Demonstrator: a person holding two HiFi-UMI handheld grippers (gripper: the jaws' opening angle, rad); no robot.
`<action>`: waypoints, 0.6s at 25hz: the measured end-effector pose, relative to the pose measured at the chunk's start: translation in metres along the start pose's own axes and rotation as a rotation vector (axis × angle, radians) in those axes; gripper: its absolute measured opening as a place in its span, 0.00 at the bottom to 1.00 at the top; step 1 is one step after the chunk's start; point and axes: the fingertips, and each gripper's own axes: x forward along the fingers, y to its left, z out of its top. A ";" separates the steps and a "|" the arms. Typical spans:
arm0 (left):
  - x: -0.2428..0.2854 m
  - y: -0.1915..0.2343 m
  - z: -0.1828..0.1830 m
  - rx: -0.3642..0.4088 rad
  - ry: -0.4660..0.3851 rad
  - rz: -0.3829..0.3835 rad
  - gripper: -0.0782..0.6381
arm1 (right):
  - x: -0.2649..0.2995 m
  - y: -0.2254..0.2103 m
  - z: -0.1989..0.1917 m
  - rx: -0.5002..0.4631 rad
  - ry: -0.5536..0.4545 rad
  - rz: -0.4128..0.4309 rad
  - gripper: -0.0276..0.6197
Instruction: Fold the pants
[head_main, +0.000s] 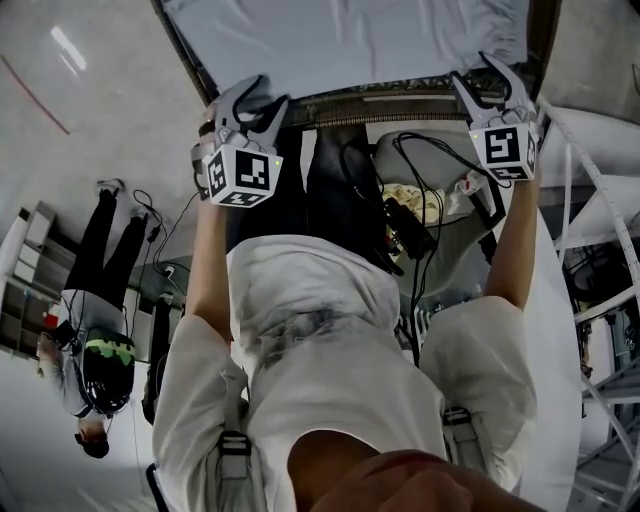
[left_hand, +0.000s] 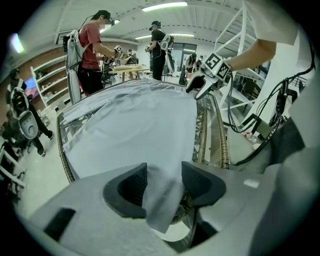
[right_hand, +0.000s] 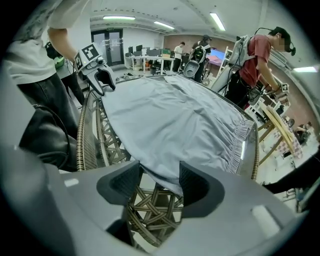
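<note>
Wicker table (head_main: 400, 100) along top of head view, woven rim bare at near edge.
Light grey pants (head_main: 350, 40) spread flat over it, top centre; gathered waistband (right_hand: 240, 140) at right of right gripper view.
Left gripper (head_main: 272, 92) at upper left, over near pants edge: jaws apart, loose fold of cloth hanging between pads, not pinched.
Right gripper (head_main: 485, 75) at upper right: jaws wide, pants edge between, unclamped.

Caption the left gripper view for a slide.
Left gripper, jaws open, straddles a corner of pale grey-blue fabric pants spread on a woven rattan table.
</note>
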 end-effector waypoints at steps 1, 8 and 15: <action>0.000 0.001 0.001 -0.001 -0.002 0.003 0.42 | 0.000 -0.001 0.000 0.003 -0.002 0.008 0.44; -0.003 0.006 0.002 -0.019 -0.007 0.021 0.39 | 0.002 0.001 0.005 0.014 0.004 0.071 0.37; -0.002 0.010 0.004 -0.019 -0.019 0.038 0.26 | 0.007 0.006 0.012 0.030 -0.007 0.104 0.24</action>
